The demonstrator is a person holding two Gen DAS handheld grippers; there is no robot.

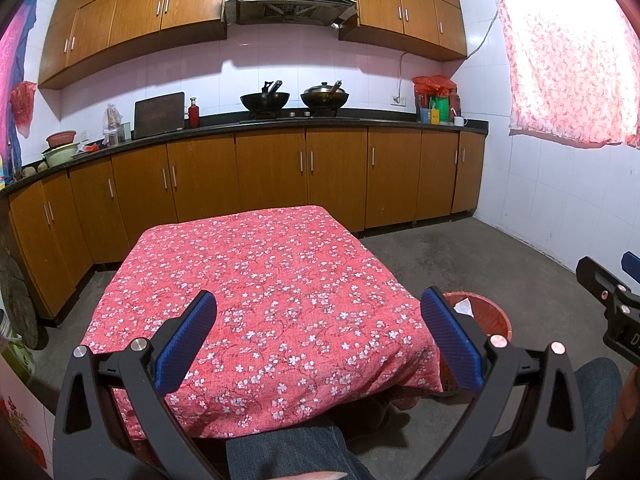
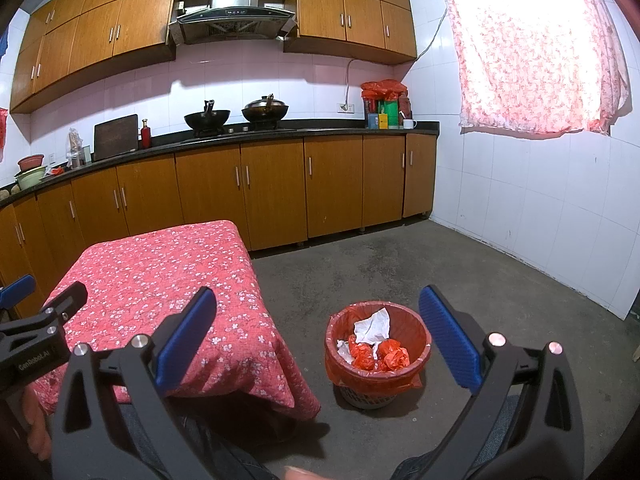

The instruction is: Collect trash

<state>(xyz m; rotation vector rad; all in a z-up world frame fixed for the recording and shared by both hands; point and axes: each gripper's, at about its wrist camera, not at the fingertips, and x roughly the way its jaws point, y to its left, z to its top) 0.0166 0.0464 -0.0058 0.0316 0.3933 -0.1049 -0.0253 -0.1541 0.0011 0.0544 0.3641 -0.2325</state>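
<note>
1. Covering the worktop [image 1: 256, 280], the floral cloth shows no trash from edge to edge, so collection looks finished.
2. Beside its right edge, on the floor, the lined bin [image 2: 416, 354] holds white paper [image 2: 374, 326] and red bags [image 2: 394, 354].
3. Left gripper [image 1: 320, 332] and right gripper [image 2: 318, 332] hold nothing, fingers spread.

Kitchen interior: wooden wall cabinets [image 2: 224, 20] and base cabinets [image 2: 272, 196] flank a steel range hood [image 2: 234, 10] on white-tiled walls [image 2: 520, 216] (pink-tinted behind the stove), with grey concrete floor [image 2: 440, 264] and a brightly backlit floral curtain [image 2: 536, 48].
</note>
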